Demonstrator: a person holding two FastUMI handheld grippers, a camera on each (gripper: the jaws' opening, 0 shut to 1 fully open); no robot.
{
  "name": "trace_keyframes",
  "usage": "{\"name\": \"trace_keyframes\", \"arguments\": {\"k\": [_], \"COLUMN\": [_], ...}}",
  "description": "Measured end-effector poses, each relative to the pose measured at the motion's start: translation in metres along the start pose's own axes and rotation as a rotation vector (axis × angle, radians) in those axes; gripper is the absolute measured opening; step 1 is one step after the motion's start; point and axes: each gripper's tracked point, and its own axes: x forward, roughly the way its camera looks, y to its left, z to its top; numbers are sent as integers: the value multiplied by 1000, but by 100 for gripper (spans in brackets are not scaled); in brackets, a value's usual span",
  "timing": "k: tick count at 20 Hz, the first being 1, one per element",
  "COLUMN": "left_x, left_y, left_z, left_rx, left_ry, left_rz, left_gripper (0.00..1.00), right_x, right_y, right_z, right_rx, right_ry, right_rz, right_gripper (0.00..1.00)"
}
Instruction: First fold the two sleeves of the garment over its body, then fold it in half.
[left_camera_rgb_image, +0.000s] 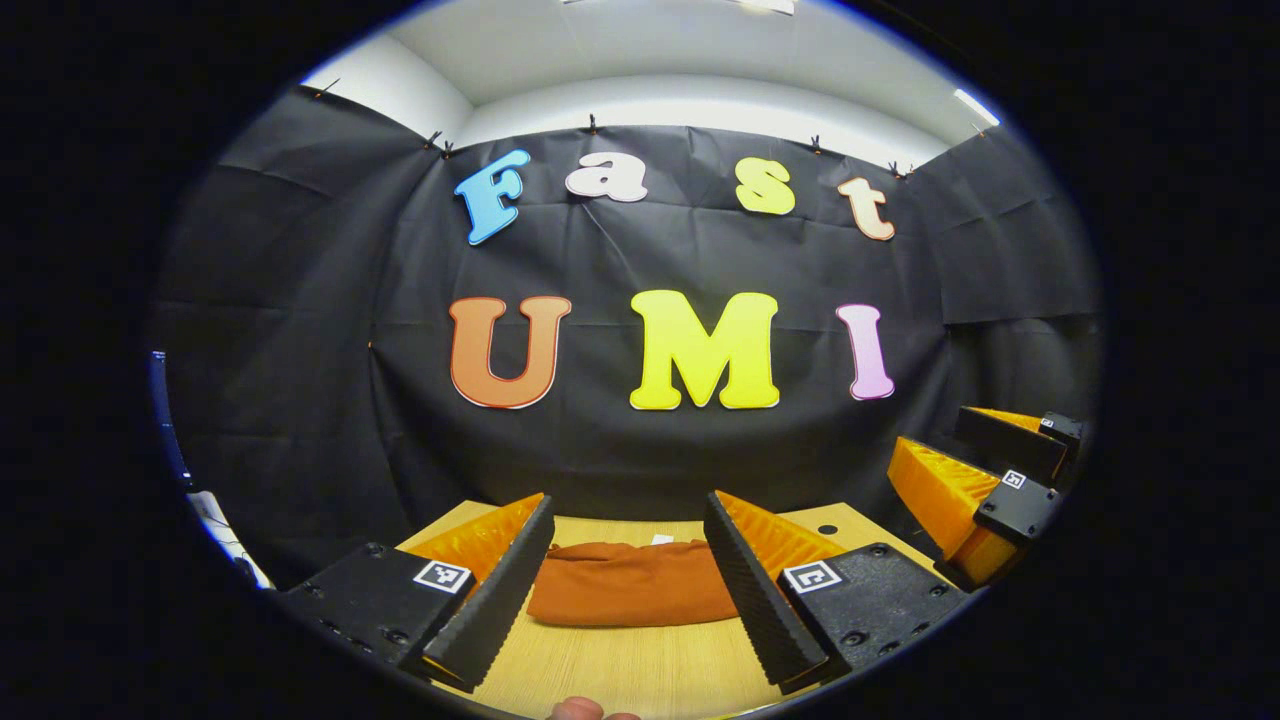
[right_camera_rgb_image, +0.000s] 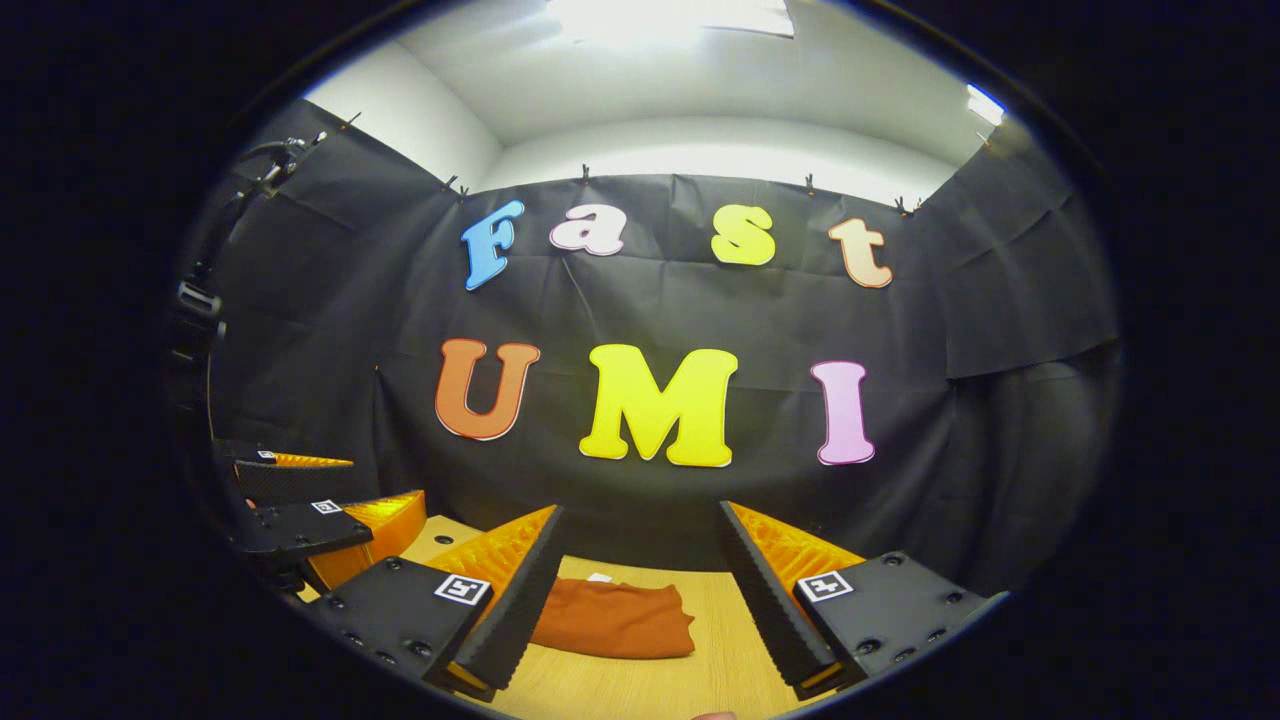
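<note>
Rust-orange garment (left_camera_rgb_image: 630, 585) lies folded into a compact bundle on the light wooden bench (left_camera_rgb_image: 640, 670), toward its far edge by the black cloth wall. Left tongs (left_camera_rgb_image: 628, 580) held above the bench, spread wide, nothing between them, garment seen through the gap. Right tongs (right_camera_rgb_image: 640, 590) likewise wide and empty, level with the left tongs (right_camera_rgb_image: 300, 500) alongside; garment (right_camera_rgb_image: 615, 620) ahead of both.

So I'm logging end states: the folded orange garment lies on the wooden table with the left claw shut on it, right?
Not quite. The left claw is open and above the table, as the left gripper view shows; the folded orange garment lies there untouched.
</note>
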Motion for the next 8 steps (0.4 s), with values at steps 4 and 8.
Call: {"name": "trace_keyframes", "arguments": {"k": [4, 8], "left_x": [-4, -5], "left_y": [-1, -3], "left_z": [7, 5], "left_rx": [2, -1], "left_ry": [-9, -10], "left_rz": [21, 16], "left_gripper": [97, 97], "right_x": [0, 0], "right_y": [-2, -7], "right_z": [-8, -12], "right_rx": [48, 50], "right_ry": [32, 39], "right_rz": [-3, -19], "right_gripper": [93, 95]}}
